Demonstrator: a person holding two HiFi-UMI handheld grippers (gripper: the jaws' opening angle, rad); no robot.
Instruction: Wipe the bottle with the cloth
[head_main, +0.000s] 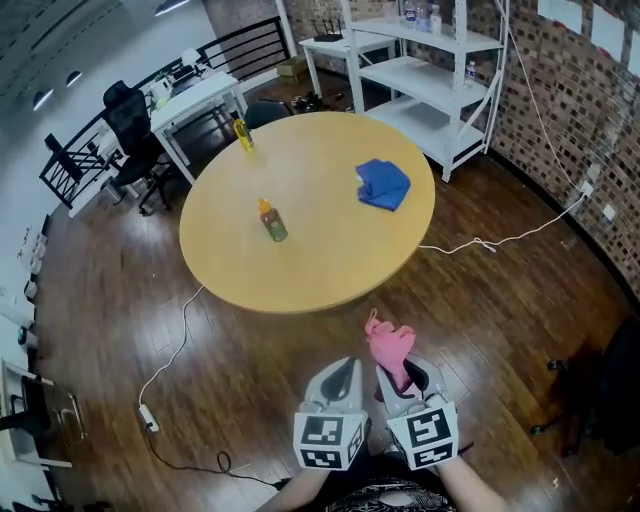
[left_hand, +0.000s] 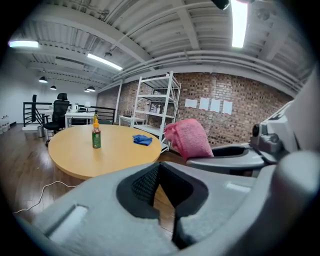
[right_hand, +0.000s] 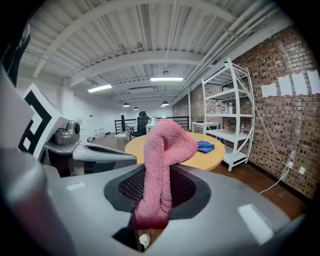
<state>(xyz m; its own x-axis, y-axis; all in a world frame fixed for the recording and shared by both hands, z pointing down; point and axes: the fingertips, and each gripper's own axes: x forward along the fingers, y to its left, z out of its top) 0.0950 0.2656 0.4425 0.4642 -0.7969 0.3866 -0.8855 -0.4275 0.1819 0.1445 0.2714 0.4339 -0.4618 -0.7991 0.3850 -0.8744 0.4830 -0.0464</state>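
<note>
Right gripper (head_main: 398, 378) clamps pink cloth (head_main: 390, 343); left gripper (head_main: 342, 380) closed, empty. Both short of table (head_main: 330, 275). Advisable: left steadies bottle (head_main: 272, 221) mid-table before wiping.

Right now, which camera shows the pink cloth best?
The right gripper view: the pink cloth fills its centre, clamped between the right gripper's jaws. The head view shows it small; the left gripper view shows only its bunched top.

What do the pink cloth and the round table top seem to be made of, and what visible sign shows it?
Pink cloth: probably terry or microfibre, matte; its surface is fuzzy and nubbly.
Round table top: wood or wood-look laminate, I cannot tell which; smooth, even tan with a slight sheen.
</note>
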